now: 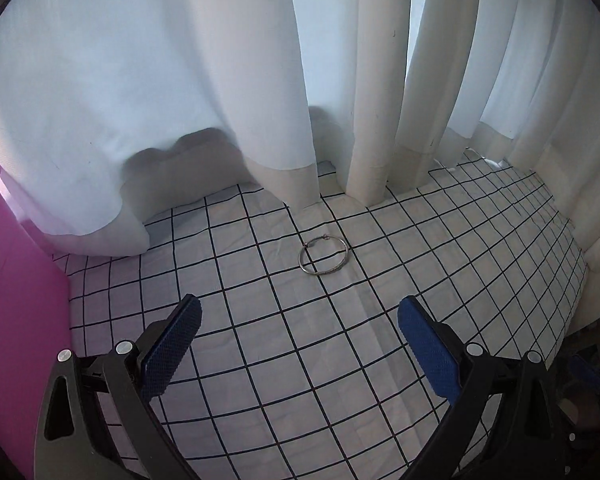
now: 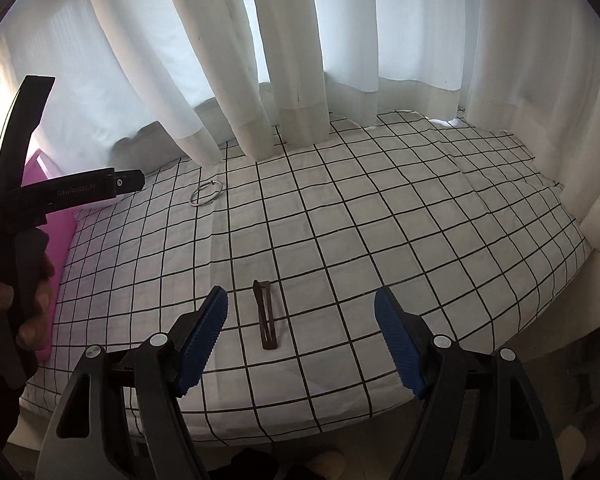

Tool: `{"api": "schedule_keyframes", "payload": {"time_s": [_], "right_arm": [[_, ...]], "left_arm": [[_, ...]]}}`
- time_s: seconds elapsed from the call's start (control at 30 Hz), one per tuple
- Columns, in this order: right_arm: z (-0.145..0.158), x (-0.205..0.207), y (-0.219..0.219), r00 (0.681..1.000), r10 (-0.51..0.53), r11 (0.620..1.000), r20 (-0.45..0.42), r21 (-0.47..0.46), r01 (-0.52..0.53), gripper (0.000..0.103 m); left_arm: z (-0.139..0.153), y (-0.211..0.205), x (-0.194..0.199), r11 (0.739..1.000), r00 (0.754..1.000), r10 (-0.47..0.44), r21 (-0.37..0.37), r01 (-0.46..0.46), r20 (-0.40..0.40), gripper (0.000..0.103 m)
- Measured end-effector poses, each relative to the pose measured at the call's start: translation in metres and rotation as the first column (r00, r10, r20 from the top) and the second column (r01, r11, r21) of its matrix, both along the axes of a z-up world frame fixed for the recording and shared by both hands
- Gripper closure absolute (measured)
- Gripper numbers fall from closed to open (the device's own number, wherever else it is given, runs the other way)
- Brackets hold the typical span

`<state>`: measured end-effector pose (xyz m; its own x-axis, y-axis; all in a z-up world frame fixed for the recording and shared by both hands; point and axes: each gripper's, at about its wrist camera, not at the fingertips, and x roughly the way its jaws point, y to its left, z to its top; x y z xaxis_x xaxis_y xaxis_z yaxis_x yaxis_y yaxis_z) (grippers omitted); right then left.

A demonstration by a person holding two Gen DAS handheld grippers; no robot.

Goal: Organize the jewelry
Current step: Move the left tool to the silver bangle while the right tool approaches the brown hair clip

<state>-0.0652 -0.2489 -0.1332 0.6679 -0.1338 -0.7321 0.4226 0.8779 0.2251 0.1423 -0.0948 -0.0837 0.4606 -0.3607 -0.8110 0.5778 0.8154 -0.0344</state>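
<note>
Claws (image 1: 300, 316) (image 2: 301, 306) wide open, w/o load

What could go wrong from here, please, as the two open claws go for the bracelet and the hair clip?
The silver bracelet lies flat on soft checked cloth, so the open left claw may pinch fabric or slide the thin ring away. The brown hair clip also lies flat between the right claw fingers; closing could snag cloth. The curtain hem hangs near the bracelet and might catch.
</note>
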Motion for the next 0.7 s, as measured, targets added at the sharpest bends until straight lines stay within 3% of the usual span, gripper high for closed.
{"api": "schedule_keyframes", "payload": {"time_s": [0.3,0.7], "right_arm": [[-0.058,0.023,0.003,0.997,-0.077,0.996,-0.015,0.034,0.077,0.031],[-0.083,0.037,0.014,0.996,-0.085,0.995,-0.001,-0.043,0.085,0.03]], "left_arm": [[-0.053,-0.035,0.034,0.999,0.999,-0.048,0.018,0.048,0.013,0.006],[-0.082,-0.052,0.063,0.998,0.998,-0.048,0.028,0.048,0.026,0.006]]}}
